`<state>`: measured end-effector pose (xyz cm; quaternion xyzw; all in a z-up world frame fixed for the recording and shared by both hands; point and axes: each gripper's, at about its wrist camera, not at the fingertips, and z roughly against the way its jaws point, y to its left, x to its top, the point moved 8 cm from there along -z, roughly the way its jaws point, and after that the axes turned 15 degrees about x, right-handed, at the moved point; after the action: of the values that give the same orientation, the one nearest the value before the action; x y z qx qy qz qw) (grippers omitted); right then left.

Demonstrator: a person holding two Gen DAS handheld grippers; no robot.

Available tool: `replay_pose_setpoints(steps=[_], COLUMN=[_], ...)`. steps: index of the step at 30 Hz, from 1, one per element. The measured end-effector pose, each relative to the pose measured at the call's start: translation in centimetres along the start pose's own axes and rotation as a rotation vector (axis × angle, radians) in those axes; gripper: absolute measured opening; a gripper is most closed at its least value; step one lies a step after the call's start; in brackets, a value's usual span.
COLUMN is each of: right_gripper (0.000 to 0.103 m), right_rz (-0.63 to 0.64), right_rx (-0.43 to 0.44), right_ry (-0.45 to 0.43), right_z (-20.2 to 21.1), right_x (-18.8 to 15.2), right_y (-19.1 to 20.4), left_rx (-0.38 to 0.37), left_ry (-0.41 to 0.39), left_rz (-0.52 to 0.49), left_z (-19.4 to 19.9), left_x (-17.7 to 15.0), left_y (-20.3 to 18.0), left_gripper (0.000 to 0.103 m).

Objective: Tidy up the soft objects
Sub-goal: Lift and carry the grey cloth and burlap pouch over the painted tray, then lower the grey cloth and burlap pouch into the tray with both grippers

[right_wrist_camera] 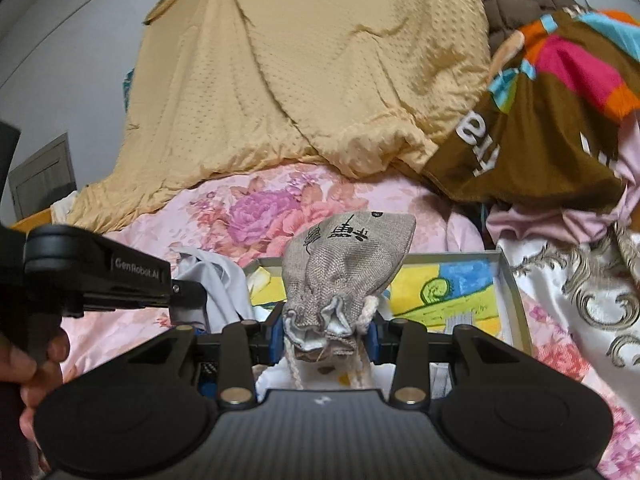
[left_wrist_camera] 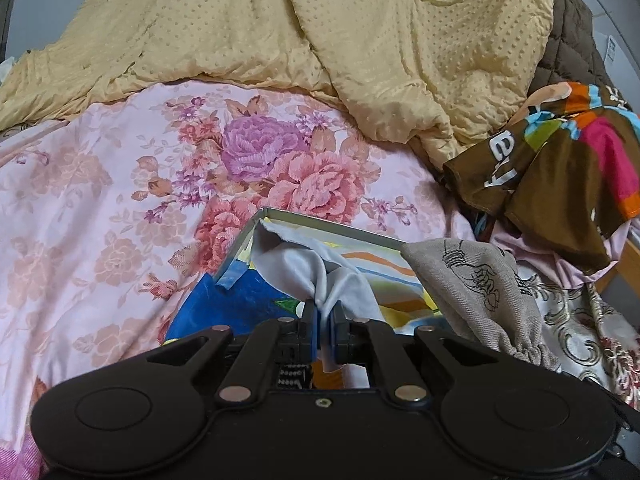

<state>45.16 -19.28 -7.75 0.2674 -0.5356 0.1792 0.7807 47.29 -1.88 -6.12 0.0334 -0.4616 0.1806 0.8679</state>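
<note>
My left gripper point(left_wrist_camera: 325, 314) is shut on a bunched pale grey-white cloth point(left_wrist_camera: 296, 264), which hangs over the near left corner of a colourful metal-rimmed tray point(left_wrist_camera: 320, 224) on the bed. In the right wrist view my right gripper point(right_wrist_camera: 326, 330) is shut on the gathered neck of a beige burlap drawstring pouch point(right_wrist_camera: 348, 256) with black printed characters, held above the same tray point(right_wrist_camera: 508, 276). That pouch point(left_wrist_camera: 472, 280) also shows to the right in the left wrist view. The left gripper point(right_wrist_camera: 188, 294) with its cloth point(right_wrist_camera: 212, 276) appears at the left of the right wrist view.
A pink floral bedsheet point(left_wrist_camera: 120, 200) covers the bed. A yellow dotted quilt point(left_wrist_camera: 320, 40) is heaped behind. A brown multicoloured towel point(left_wrist_camera: 560, 168) and a brown quilted jacket point(left_wrist_camera: 568, 44) lie at the right, with white and gold patterned fabric point(right_wrist_camera: 580, 280) beside the tray. A hand point(right_wrist_camera: 24, 364) holds the left gripper's handle.
</note>
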Motion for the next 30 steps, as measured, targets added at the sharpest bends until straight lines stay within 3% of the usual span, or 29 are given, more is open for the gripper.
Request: replay_pose_setpoints(steps=[17,30], right_gripper=[0.043,0.048], right_rz=[-0.089,-0.111], right_rx=[0.021,0.023], right_ry=[0.041,0.076], right_z=[-1.8,-2.2], right_x=[-0.4,-0.8], right_y=[-1.8,-2.1], left_rx=[0.070,0.081], left_ry=[0.058,0.082], left_rz=[-0.016,-0.015], left_z=[-3.6,-4.1], left_x=[-2.3,-3.3], left_y=[-0.1,-0.3], left_gripper=[0.008,0.016])
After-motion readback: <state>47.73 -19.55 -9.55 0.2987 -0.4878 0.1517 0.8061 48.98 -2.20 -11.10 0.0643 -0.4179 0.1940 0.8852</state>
